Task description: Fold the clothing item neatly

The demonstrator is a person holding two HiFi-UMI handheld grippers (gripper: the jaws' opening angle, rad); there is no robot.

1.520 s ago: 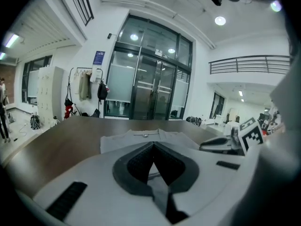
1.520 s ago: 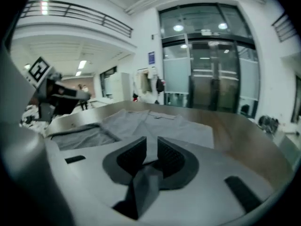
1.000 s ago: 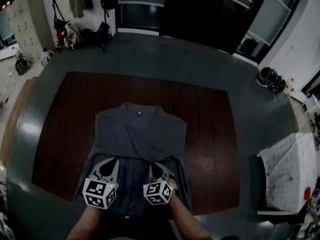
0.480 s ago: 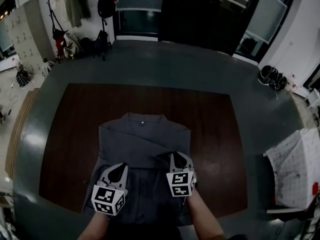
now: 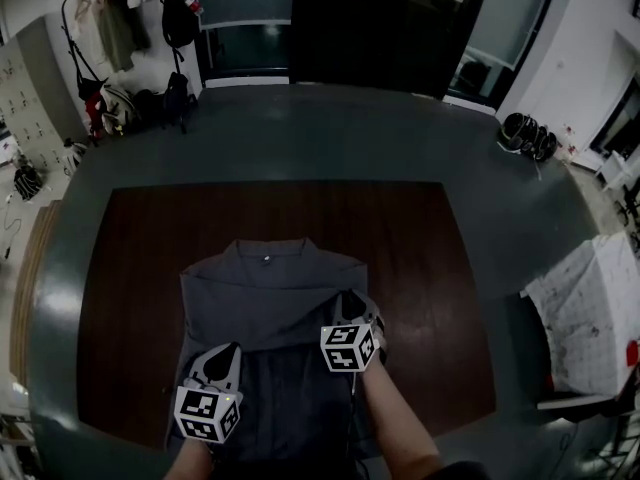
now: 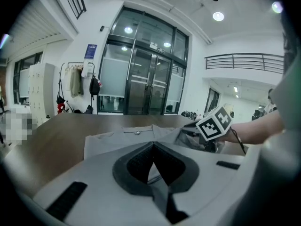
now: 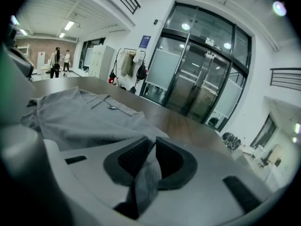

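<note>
I see the dark brown tabletop [image 5: 420,268] filling the middle of the head view, with grey floor [image 5: 330,128] around it. A dark grey shirt [image 5: 270,288] lies on its near half, a little left of centre, collar at the far end and sides turned in. A fold line runs across the shirt at about mid-length, and the lower part looks gathered towards me. My right gripper [image 5: 350,298] sits over the shirt's right side, just at that fold. Its fingers have a bunched strip of shirt between them and are easing apart, though the pads look closed on the cloth. My left gripper [image 5: 222,353] is lower, at the shirt's near left. Its fingers are together, clamped on a thin fold of shirt. Far off at the left, a rack [image 5: 110,28] holds hanging clothes and a bag.
</note>
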